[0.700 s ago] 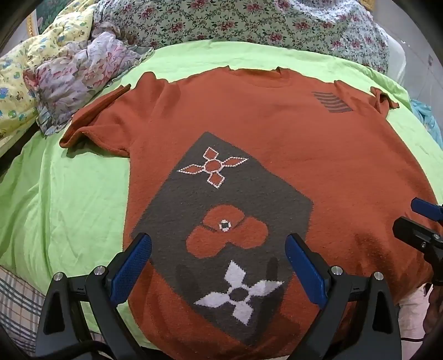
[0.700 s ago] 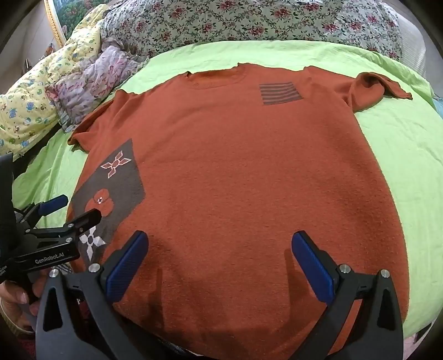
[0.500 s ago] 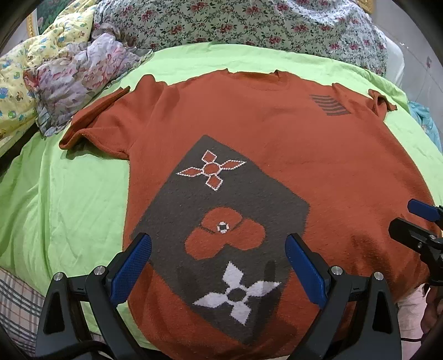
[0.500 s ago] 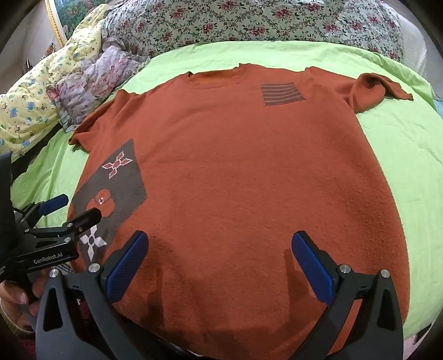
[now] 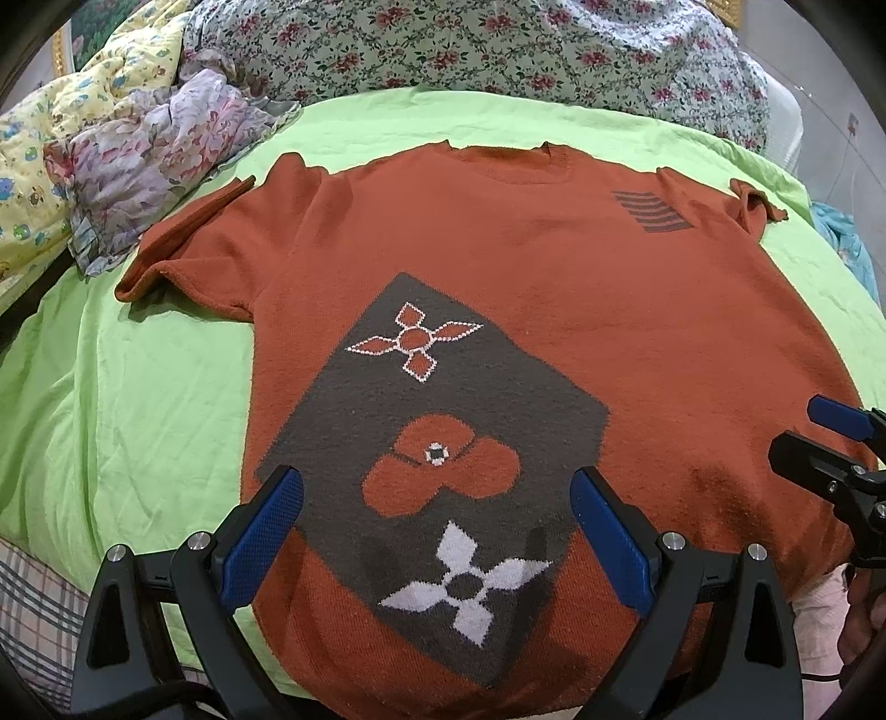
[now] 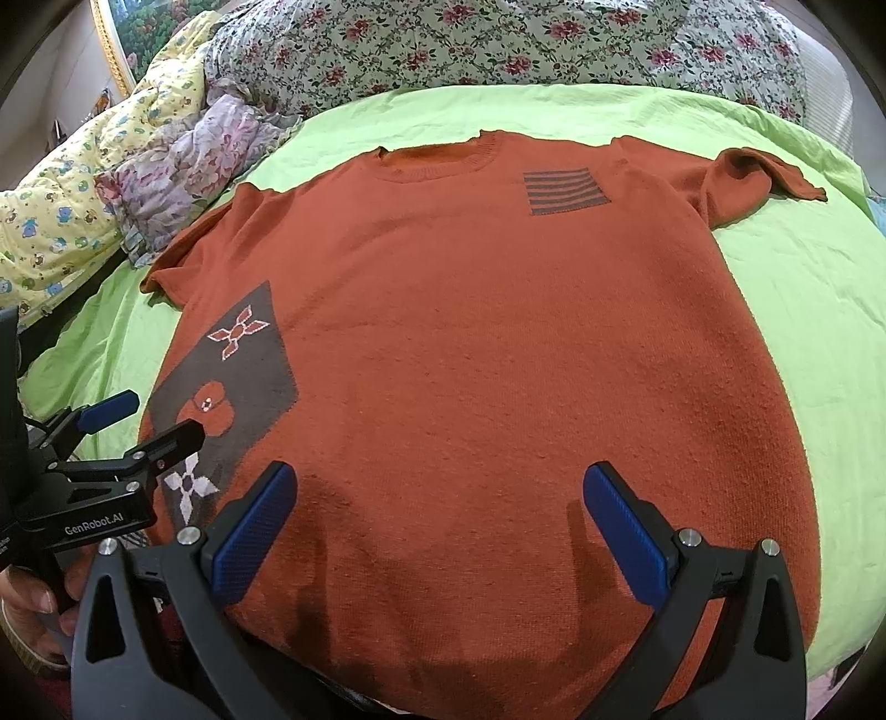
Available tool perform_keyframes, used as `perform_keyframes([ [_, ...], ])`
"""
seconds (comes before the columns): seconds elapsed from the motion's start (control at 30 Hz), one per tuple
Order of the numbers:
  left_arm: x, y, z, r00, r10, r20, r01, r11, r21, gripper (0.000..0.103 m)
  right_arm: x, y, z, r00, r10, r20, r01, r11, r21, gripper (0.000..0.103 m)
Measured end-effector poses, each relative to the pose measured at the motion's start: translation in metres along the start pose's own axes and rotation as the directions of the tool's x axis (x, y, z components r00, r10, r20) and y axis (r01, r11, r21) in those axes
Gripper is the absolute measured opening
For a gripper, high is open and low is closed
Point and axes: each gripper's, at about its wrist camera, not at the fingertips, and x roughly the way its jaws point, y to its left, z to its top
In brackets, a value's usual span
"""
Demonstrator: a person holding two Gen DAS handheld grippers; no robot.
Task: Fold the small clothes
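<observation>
A rust-orange knit T-shirt (image 5: 554, 277) lies flat, front up, on a lime-green bedsheet (image 5: 122, 399), collar at the far side. A grey panel with flower motifs (image 5: 432, 443) is at its lower left and a grey striped patch (image 6: 562, 191) on the chest. My left gripper (image 5: 437, 526) is open, over the hem above the grey panel. My right gripper (image 6: 440, 520) is open, over the hem at the shirt's (image 6: 498, 360) lower middle. Each gripper shows at the edge of the other's view: the right (image 5: 830, 443), the left (image 6: 138, 421).
A floral quilt (image 5: 470, 44) is heaped along the far side of the bed. Crumpled floral cloth (image 5: 138, 166) and a yellow quilt (image 6: 61, 221) lie at the far left. Blue cloth (image 5: 847, 243) is at the right edge. A plaid fabric (image 5: 33, 598) shows at the near left.
Both grippers have shifted very slightly; the shirt sits a little lower in the left wrist view. Both stay open and the shirt has not moved.
</observation>
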Motion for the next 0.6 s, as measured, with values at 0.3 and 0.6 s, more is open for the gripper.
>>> perform_keyframes([
  [0.3,0.004,-0.001,0.003,0.997,0.007,-0.072,-0.006,1.0,0.017,0.098,0.0,-0.001,0.0,1.0,0.007,0.002,-0.007,1.0,0.004,0.103],
  [0.6,0.011,-0.002,0.004,0.998,-0.018,-0.064,0.019,1.0,0.01,0.098,0.002,-0.004,0.001,1.0,0.016,-0.002,-0.016,1.0,0.016,0.103],
])
